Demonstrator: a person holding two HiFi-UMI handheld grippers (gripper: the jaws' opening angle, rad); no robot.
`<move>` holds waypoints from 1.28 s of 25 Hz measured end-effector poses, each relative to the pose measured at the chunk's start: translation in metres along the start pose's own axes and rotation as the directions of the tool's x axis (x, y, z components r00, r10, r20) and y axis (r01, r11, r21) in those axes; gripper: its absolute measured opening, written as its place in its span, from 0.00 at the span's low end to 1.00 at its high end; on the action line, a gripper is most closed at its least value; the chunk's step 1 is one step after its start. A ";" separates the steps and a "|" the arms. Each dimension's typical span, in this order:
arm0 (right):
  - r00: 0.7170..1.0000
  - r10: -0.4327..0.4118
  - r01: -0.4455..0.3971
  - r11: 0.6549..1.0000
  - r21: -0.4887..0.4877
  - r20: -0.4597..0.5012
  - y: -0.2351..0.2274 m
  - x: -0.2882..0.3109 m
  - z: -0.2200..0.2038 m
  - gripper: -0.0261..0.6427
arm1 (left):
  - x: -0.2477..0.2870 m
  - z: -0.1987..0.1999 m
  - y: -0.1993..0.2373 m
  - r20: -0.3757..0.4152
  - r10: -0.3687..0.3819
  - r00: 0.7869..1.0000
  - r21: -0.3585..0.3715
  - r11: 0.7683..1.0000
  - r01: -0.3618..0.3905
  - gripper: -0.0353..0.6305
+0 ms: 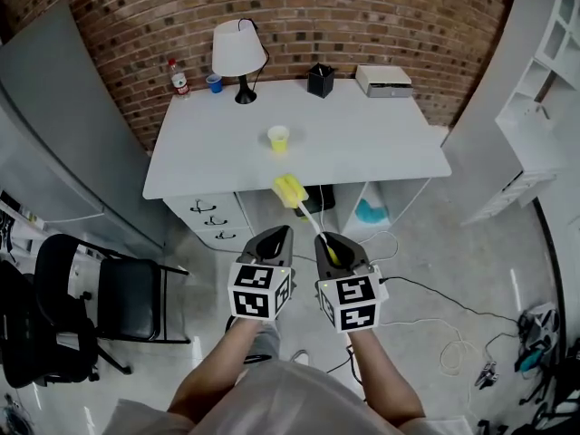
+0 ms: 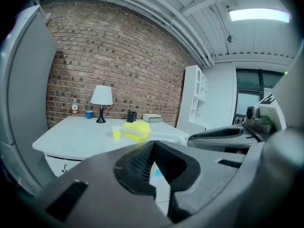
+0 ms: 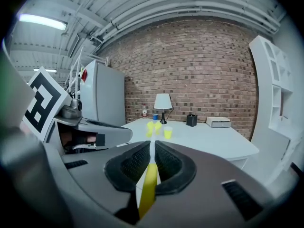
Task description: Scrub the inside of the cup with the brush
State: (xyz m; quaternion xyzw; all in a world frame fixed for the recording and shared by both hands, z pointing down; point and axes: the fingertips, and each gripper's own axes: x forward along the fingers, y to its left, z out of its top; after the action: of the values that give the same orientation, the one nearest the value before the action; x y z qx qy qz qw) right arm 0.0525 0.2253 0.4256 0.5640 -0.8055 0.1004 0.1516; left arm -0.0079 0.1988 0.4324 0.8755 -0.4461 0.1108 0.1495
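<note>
Holding yellow sponge-head brush (image 1: 291, 190) in our right gripper (image 1: 326, 239) fingers, axis pointing at small yellow cup (image 1: 278, 138) ahead on white bench (image 1: 381, 143); left gripper (image 1: 279, 231) fingers closed, empty.

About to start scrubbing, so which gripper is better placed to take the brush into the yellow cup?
Right. The right gripper is shut on the brush handle, its yellow head pointing toward the cup on the table. The left gripper is shut and empty.

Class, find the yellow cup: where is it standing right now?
In the head view the yellow cup stands near the middle of the white table, in front of the lamp, beyond the brush that the right gripper holds.
</note>
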 end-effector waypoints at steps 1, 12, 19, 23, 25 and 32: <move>1.000 -0.004 0.004 1.000 0.002 -0.002 -0.002 0.008 0.002 0.08 | 0.007 0.002 0.006 -0.003 -0.005 1.000 0.001 1.000 0.005 0.06; 0.997 -0.055 0.057 0.998 0.020 -0.057 -0.020 0.113 0.032 0.08 | 0.085 0.028 0.087 -0.044 -0.065 0.997 -0.027 0.998 0.064 0.06; 0.993 -0.089 0.091 0.996 0.023 -0.079 -0.028 0.161 0.049 0.08 | 0.126 0.036 0.124 -0.057 -0.114 0.992 -0.047 0.993 0.111 0.06; 0.991 -0.104 0.106 0.994 0.028 -0.078 -0.032 0.185 0.064 0.08 | 0.142 0.042 0.141 -0.058 -0.147 0.987 -0.046 0.988 0.144 0.06; 0.991 -0.109 0.111 0.993 0.028 -0.072 -0.033 0.194 0.071 0.08 | 0.148 0.045 0.149 -0.044 -0.148 0.988 -0.042 0.988 0.146 0.06; 0.991 -0.113 0.114 0.994 0.004 -0.065 -0.048 0.220 0.080 0.08 | 0.174 0.040 0.168 -0.009 -0.148 0.989 -0.035 0.988 0.148 0.06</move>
State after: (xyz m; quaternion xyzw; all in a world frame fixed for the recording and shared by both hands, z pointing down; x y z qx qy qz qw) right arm 0.0170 -0.0106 0.4286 0.6058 -0.7665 0.1129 0.1811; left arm -0.0421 -0.0396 0.4798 0.9028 -0.3808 0.0969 0.1748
